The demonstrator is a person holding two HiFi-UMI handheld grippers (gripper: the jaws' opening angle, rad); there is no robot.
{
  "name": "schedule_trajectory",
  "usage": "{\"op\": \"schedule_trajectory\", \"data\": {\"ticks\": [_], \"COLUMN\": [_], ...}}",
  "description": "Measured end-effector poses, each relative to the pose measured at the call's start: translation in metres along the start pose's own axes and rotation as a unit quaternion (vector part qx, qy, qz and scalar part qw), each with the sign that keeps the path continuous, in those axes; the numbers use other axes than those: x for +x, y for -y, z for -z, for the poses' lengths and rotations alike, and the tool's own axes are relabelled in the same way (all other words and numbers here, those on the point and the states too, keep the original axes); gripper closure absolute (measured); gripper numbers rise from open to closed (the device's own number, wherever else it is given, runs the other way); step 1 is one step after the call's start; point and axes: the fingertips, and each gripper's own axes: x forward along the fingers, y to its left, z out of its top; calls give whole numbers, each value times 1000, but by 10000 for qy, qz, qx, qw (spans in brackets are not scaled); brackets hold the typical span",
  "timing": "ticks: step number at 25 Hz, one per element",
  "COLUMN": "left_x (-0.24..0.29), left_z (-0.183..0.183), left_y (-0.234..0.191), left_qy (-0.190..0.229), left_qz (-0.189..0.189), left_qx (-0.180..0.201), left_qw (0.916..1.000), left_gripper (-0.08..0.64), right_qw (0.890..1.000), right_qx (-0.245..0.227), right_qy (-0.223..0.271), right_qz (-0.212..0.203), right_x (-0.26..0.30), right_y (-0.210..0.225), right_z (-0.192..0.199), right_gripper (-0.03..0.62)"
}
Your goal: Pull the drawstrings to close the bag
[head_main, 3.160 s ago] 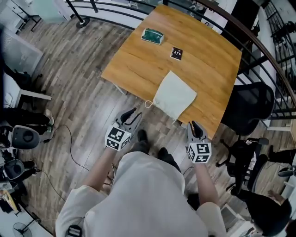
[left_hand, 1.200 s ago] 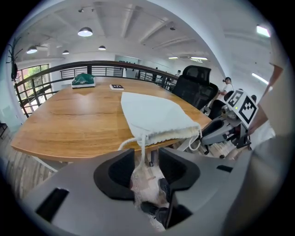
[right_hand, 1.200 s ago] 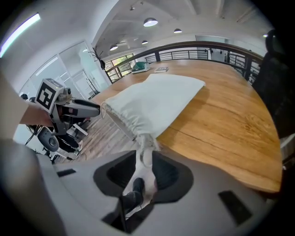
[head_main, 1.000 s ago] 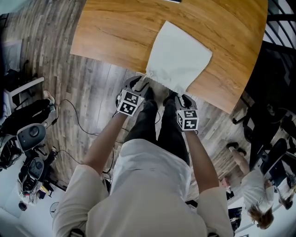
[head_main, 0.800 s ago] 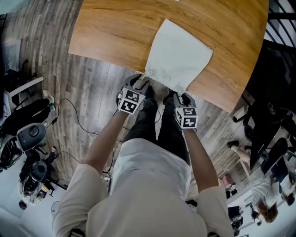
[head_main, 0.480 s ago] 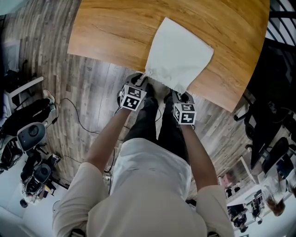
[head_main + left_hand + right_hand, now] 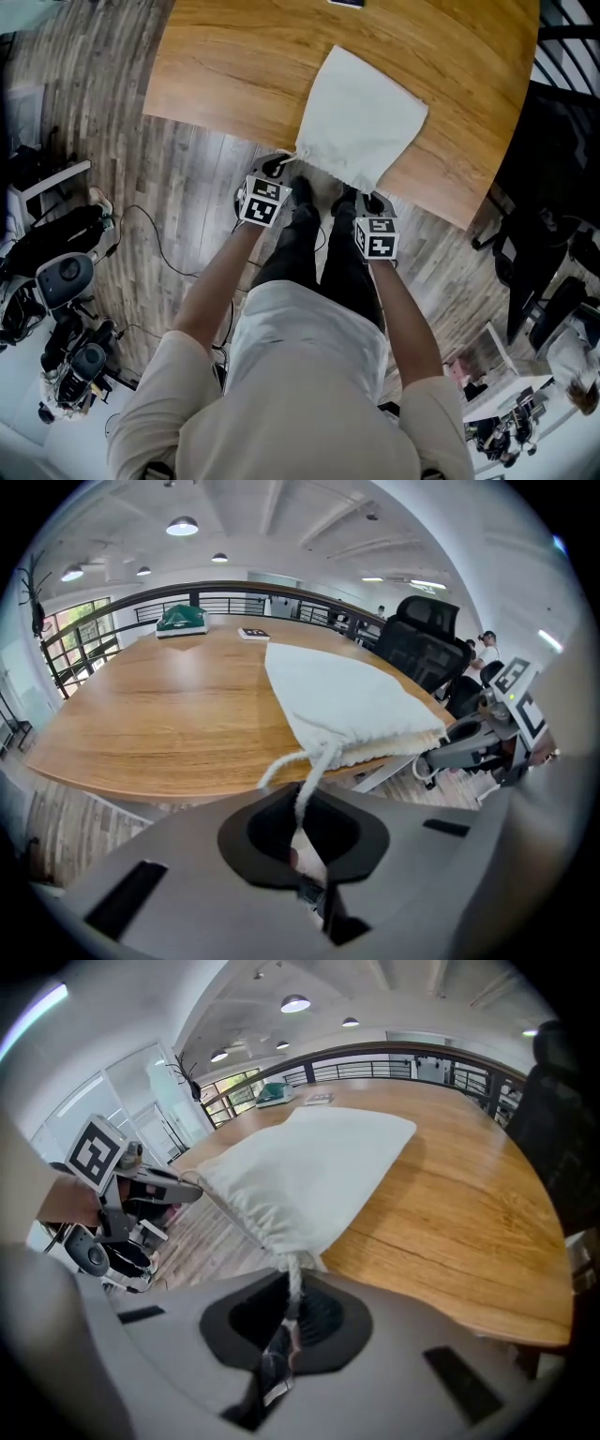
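A white cloth drawstring bag (image 7: 364, 112) lies on the wooden table (image 7: 234, 66), its gathered mouth over the near edge. My left gripper (image 7: 277, 169) sits at the mouth's left corner. In the left gripper view the bag (image 7: 347, 700) lies ahead, and its white cord (image 7: 314, 771) runs down into my left gripper (image 7: 302, 853), which is shut on it. My right gripper (image 7: 369, 202) sits at the right corner. In the right gripper view the other cord (image 7: 292, 1283) drops from the bag (image 7: 309, 1171) into my right gripper (image 7: 281, 1337), shut on it.
A green object (image 7: 183, 621) and a small black item (image 7: 253, 633) lie at the table's far side. A black office chair (image 7: 422, 649) stands to the right, and a railing runs behind the table. Gear and cables (image 7: 66, 281) lie on the floor at left.
Since the oldest frame both grippers have come up to the bag's mouth at the table edge. Over the last second they stay at its corners and shift only slightly.
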Motion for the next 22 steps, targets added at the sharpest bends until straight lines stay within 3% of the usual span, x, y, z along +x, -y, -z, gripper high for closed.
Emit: {"op": "schedule_trajectory", "data": {"ticks": [12,22], "left_x": [-38,-70], "left_z": [-24,-71], "left_y": [-6,5], "left_qy": [215,720], "left_qz": [-277,-460], "left_qx": [275,442], "left_qw": [9990,9954], "left_gripper": [568,568], "right_qw": [9992,9946], "right_qx": [-293,-491], "right_qy": [166,649], "right_qz": [218,639], "right_x": [-49,-95], "right_y": [8,33], "right_z": [-22,-57], "right_gripper": [591,591]}}
